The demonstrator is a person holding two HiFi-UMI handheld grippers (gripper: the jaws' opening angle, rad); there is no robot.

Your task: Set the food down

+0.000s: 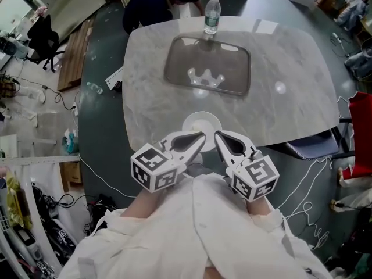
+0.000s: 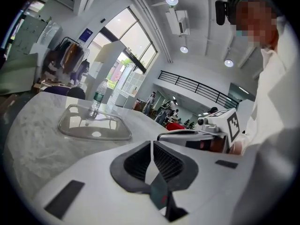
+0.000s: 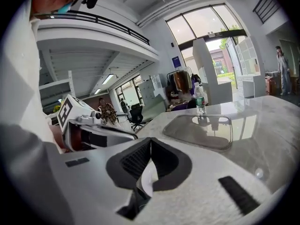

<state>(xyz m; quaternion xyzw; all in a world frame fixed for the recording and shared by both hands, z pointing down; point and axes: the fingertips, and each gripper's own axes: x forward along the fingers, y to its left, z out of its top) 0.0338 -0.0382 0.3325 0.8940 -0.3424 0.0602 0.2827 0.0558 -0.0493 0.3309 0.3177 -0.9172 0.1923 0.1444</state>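
The white plate (image 1: 201,122) is being held at the near edge of the marble table (image 1: 290,92), short of the clear tray (image 1: 180,68) and the water bottle (image 1: 212,13) beyond it. The left gripper (image 1: 199,138) is being clenched on the plate's near rim, and the right gripper (image 1: 219,136) is being clenched on the same rim just beside it. A white sliver is being pinched between each pair of pads. No food can be made out on the plate, and whether it is resting on the marble cannot be told. The plate is being judged stiff, smooth, light and probably breakable. With two thin rim grips set close together it is likely to tip away, so a level, gentle lowering is being called for.
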